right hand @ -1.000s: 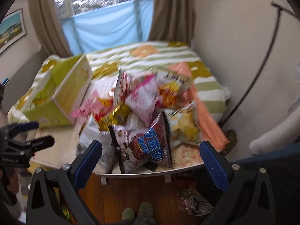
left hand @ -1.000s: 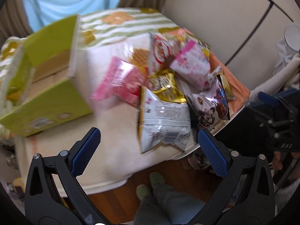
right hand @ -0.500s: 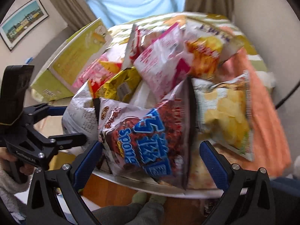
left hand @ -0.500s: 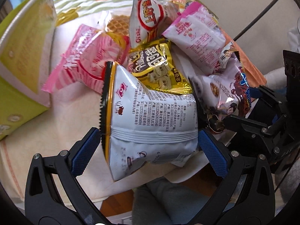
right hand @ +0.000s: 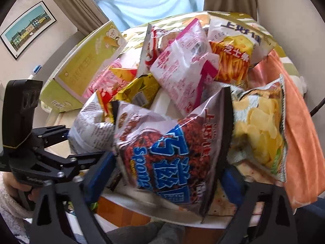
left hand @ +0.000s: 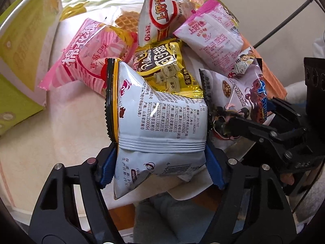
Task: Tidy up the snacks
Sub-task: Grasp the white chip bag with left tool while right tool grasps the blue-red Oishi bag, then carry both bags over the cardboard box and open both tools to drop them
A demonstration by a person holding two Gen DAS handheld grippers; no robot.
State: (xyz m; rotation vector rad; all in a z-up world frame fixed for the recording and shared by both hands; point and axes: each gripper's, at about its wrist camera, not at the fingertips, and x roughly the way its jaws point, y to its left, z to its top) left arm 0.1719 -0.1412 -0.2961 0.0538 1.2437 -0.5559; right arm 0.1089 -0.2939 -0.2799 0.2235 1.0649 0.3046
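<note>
Left gripper (left hand: 160, 165) closing, white snack bag (left hand: 160, 122) pinched between pads at surface's near edge. Right gripper (right hand: 164, 174) closing around chocolate sponge-snack bag (right hand: 172, 142).

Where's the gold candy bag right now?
In the left wrist view the gold candy bag lies mid-pile, just behind the white bag in the left claw, with the pink marshmallow bag on its left.

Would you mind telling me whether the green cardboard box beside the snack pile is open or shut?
Open: the green cardboard box has its flap raised, with the printed bear showing. Its contents cannot be seen.
</note>
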